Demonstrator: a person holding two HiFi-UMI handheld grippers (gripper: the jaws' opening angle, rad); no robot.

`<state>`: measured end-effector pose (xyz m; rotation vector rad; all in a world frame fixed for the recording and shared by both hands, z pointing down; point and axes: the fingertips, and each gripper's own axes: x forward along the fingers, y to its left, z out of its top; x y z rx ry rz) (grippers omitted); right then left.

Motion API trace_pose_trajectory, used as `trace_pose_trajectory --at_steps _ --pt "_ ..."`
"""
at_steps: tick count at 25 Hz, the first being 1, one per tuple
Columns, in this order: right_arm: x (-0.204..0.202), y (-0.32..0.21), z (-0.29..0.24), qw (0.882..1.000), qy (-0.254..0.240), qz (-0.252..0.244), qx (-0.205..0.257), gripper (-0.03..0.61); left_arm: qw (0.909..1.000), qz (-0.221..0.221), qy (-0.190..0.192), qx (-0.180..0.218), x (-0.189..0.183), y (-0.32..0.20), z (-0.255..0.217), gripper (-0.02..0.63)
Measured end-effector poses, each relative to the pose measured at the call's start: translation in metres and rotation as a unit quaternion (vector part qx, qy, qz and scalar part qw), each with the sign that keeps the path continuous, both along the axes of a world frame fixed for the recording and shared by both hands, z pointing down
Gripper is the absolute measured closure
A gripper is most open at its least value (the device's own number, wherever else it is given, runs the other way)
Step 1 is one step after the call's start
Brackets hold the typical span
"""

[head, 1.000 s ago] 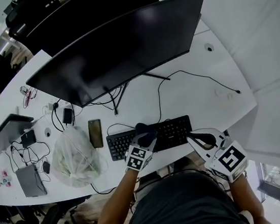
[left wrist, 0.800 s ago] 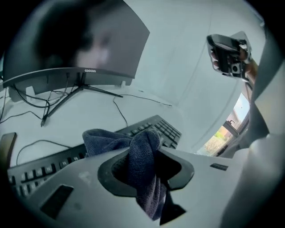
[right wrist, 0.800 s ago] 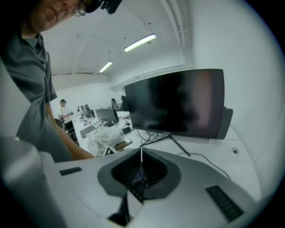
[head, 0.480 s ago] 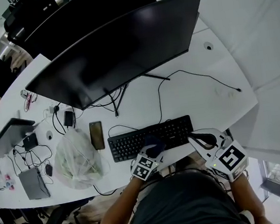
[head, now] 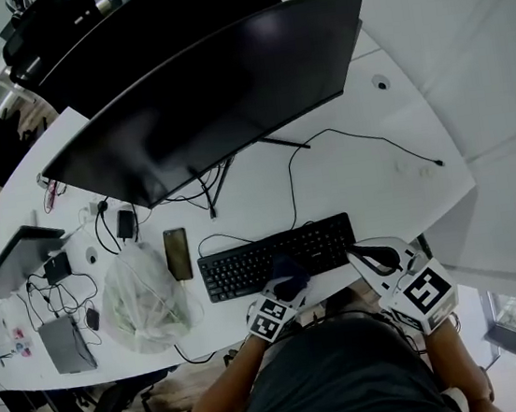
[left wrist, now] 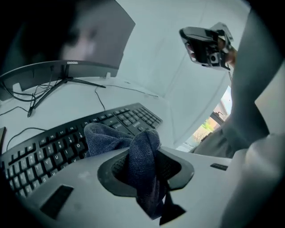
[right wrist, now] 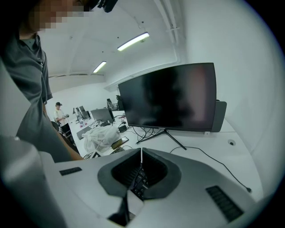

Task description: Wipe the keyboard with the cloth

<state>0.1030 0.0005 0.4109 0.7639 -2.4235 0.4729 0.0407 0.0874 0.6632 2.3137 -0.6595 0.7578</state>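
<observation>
Keyboard (head: 277,255) lies low in the middle of the head view, on the white table (head: 367,176), its long side running left to right below the big dark monitor (head: 215,93). Its cable loops up toward the monitor stand.

The cloth (left wrist: 142,156), dark blue and bunched, is clamped in the jaws of the left gripper (head: 286,288). The jaws stand partly apart, pressed on the thick fold between them. In the left gripper view one end hangs down below the jaws, and the other end spills forward onto the keys at the keyboard's near edge. In the head view that spot is just right of the keyboard's middle, at its lower edge.

The right gripper (head: 363,254) sits at the lower right of the head view, its tip just beside the keyboard's right end. Whether it touches the keyboard cannot be told. Its jaws are clenched together with nothing between them; in the right gripper view only a thin slit shows, with a few keys seen behind it.

Left of the keyboard lie a phone (head: 177,253) and a crumpled plastic bag (head: 143,296).
</observation>
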Motion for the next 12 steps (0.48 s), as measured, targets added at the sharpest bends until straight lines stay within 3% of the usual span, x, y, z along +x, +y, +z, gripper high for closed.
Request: trace_pose_trajectory --at_steps 3,7,9,12 --pt "0.007 -0.004 0.001 1.0 0.002 0.008 -0.004 0.568 0.9996 0.021 -0.013 0.014 0.003 0.002 -0.005 0.508" --pt "-0.003 -0.007 0.002 1.0 -0.004 -0.003 -0.004 0.568 0.9976 -0.013 -0.013 0.066 -0.002 -0.063 -0.022 0.508" --pt "-0.012 -0.009 0.001 1.0 -0.006 -0.012 -0.001 0.568 0.9978 -0.029 -0.014 0.058 -0.006 -0.083 -0.017 0.508" --pt "-0.016 -0.008 0.002 1.0 -0.007 -0.015 -0.002 0.568 0.9988 -0.035 -0.004 0.035 -0.003 -0.068 -0.003 0.508"
